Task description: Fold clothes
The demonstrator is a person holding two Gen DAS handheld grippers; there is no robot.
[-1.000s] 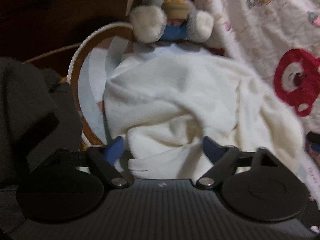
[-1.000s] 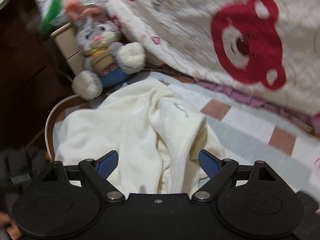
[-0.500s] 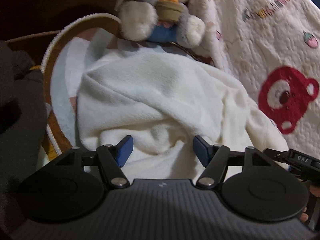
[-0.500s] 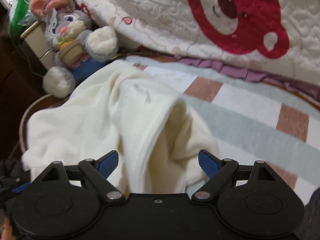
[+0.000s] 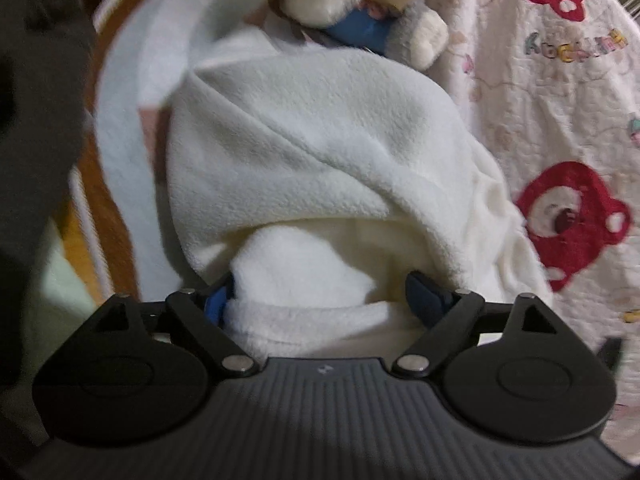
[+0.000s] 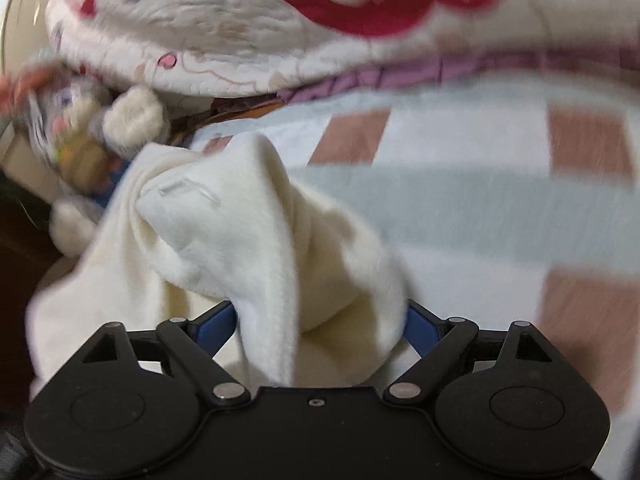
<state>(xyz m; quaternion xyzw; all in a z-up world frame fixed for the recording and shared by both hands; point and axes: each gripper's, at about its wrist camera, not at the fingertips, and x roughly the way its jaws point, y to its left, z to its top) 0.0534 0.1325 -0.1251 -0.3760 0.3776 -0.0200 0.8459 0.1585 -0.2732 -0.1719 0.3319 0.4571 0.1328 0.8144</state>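
A cream fleece garment (image 5: 320, 152) lies bunched on the bed. In the left wrist view my left gripper (image 5: 320, 296) is open, its blue fingertips (image 5: 216, 300) set on either side of a fold of the fleece. In the right wrist view the same garment (image 6: 240, 240) rises in a peak, with a small clear tag on it. My right gripper (image 6: 316, 320) is open with fleece lying between its spread blue fingertips (image 6: 216, 320). Neither gripper has closed on the cloth.
A plush rabbit toy (image 5: 360, 4) sits beyond the garment, also in the right wrist view (image 6: 88, 132). A quilt with red bears (image 5: 568, 208) lies to the right. A checked sheet (image 6: 480, 200) covers the bed. A dark garment (image 5: 36, 128) is at the left.
Both grippers have moved forward and down into the cream garment. The fleece now lies between each pair of open fingertips. The right view has swung toward the checked sheet.
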